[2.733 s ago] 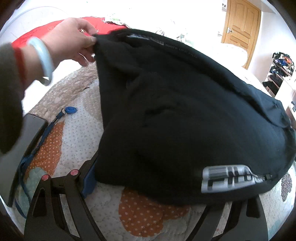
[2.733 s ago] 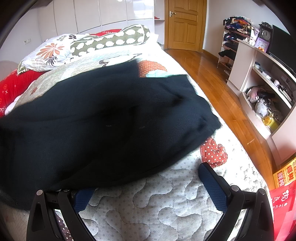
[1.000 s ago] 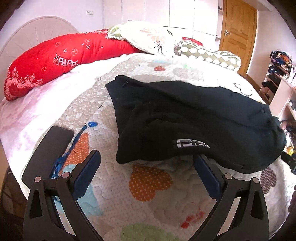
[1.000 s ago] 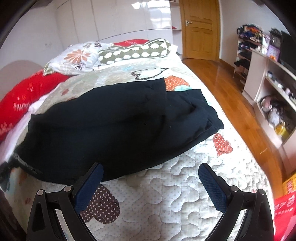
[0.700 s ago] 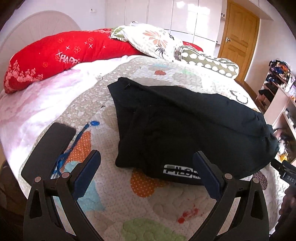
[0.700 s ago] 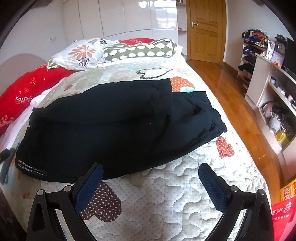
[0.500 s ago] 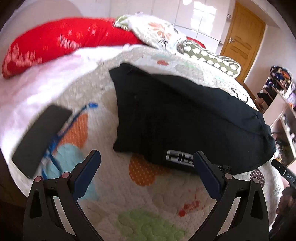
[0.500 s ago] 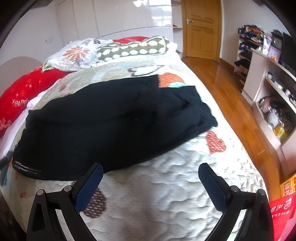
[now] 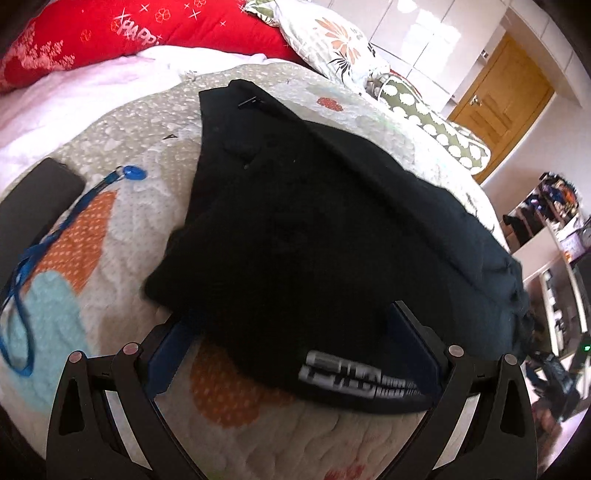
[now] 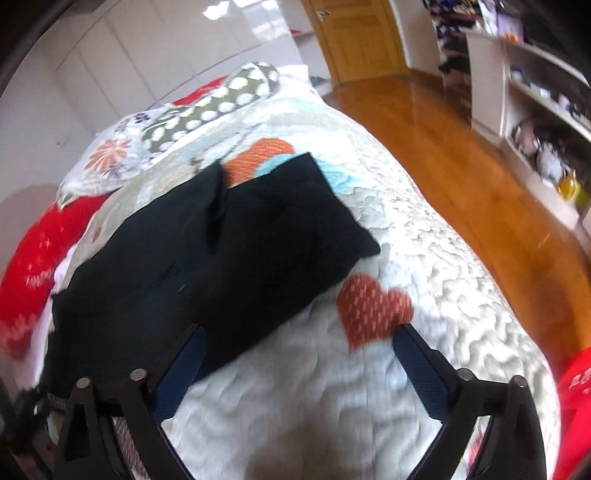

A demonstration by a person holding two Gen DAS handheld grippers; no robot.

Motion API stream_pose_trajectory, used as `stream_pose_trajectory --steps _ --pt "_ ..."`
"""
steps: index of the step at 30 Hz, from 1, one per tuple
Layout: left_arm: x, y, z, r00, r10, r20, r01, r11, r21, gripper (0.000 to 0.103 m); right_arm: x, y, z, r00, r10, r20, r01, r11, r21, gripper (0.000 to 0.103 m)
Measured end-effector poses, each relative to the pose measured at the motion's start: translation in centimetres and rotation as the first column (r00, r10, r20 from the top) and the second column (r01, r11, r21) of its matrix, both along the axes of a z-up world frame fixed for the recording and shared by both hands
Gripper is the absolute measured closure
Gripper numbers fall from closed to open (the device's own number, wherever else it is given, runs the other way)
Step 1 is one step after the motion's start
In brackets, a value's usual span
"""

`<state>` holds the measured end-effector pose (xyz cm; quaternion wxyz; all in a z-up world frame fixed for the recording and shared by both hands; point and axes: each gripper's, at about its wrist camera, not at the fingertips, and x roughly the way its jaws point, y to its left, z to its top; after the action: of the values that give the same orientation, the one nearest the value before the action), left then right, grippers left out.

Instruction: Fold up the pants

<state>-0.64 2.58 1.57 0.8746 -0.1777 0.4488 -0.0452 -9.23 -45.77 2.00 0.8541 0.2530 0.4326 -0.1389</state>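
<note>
Black pants (image 9: 332, 229) lie folded lengthwise on the quilted bed (image 9: 147, 192), with a white logo band (image 9: 354, 380) at the near end. My left gripper (image 9: 291, 350) is open, its fingers either side of that near end, low over the quilt. In the right wrist view the pants (image 10: 229, 258) stretch from the lower left to the leg ends near the middle. My right gripper (image 10: 295, 358) is open and empty, its left finger (image 10: 181, 365) at the pants' near edge and its right finger over bare quilt (image 10: 424, 280).
A black phone (image 9: 33, 199) and a blue lanyard (image 9: 48, 236) lie on the quilt left of the pants. Red (image 9: 110, 33) and patterned pillows (image 9: 332, 44) sit at the bed's head. Wooden floor (image 10: 461, 155) and shelves (image 10: 535, 103) are to the right.
The hand that held the pants' corner has gone and the pants have settled flat. Both grippers pulled back, then moved in close again; the left one now straddles the logo end.
</note>
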Motion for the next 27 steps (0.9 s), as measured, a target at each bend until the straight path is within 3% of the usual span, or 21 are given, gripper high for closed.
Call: stream_pose_trajectory --steps 1,2,3,4,5,6,9,15,19,21,25,27 --pt "0.3 0.2 0.0 1.0 0.008 -0.001 -0.008 1.0 -0.016 0.004 0.5 -0.3 -0.1 1.0 -0.016 0.006 0.016 1.0 -0.004 0.021" --pt "0.6 0.3 0.0 1.0 0.016 -0.002 -0.016 1.0 -0.026 0.015 1.0 -0.6 -0.1 0.999 -0.03 0.018 0.03 0.999 -0.009 0.026" --pt "0.9 0.3 -0.1 1.0 0.019 -0.007 -0.019 0.999 -0.026 0.031 1.4 -0.8 -0.1 0.999 -0.038 0.027 0.038 0.999 -0.012 0.034" --pt "1.2 0.2 -0.1 1.0 0.017 -0.012 -0.017 1.0 -0.012 0.042 1.7 -1.1 -0.1 0.998 -0.045 0.046 0.046 0.999 -0.009 0.043" --pt "1.5 -0.1 -0.1 1.0 0.004 -0.018 -0.004 1.0 0.005 0.067 1.8 -1.3 0.0 0.997 -0.053 0.058 0.053 0.999 -0.005 0.047" --pt "1.6 -0.2 -0.2 1.0 -0.011 -0.024 0.012 1.0 0.006 0.082 1.9 -1.5 0.2 0.996 -0.061 0.071 0.061 0.998 -0.001 0.057" --pt "1.2 0.2 0.6 1.0 -0.017 -0.01 0.017 1.0 0.002 0.09 1.2 -1.9 1.0 0.99 -0.048 0.135 0.041 0.998 0.053 0.091" --pt "-1.6 1.4 3.4 0.997 -0.055 0.054 0.055 0.998 0.013 0.094 -1.6 -0.1 4.3 0.982 0.021 0.185 -0.022 1.0 0.003 0.092" --pt "-3.1 2.7 4.3 0.996 -0.08 0.051 0.077 0.996 0.047 0.094 -4.9 1.1 6.0 0.976 0.047 0.214 -0.047 0.999 -0.005 0.092" --pt "-3.9 3.5 3.7 0.995 -0.092 0.026 0.09 0.995 0.05 0.094 -6.1 1.8 5.7 0.981 0.06 0.183 -0.057 0.998 -0.02 0.092" --pt "-4.7 4.2 0.8 0.995 -0.079 -0.055 0.082 0.996 0.046 0.089 -6.9 2.4 2.1 0.997 0.068 0.03 -0.067 0.997 -0.029 0.092" --pt "-5.4 4.6 0.8 0.997 -0.069 -0.041 0.07 0.997 0.031 0.084 -7.5 2.2 1.5 0.998 0.049 0.025 -0.048 0.999 -0.019 0.091"
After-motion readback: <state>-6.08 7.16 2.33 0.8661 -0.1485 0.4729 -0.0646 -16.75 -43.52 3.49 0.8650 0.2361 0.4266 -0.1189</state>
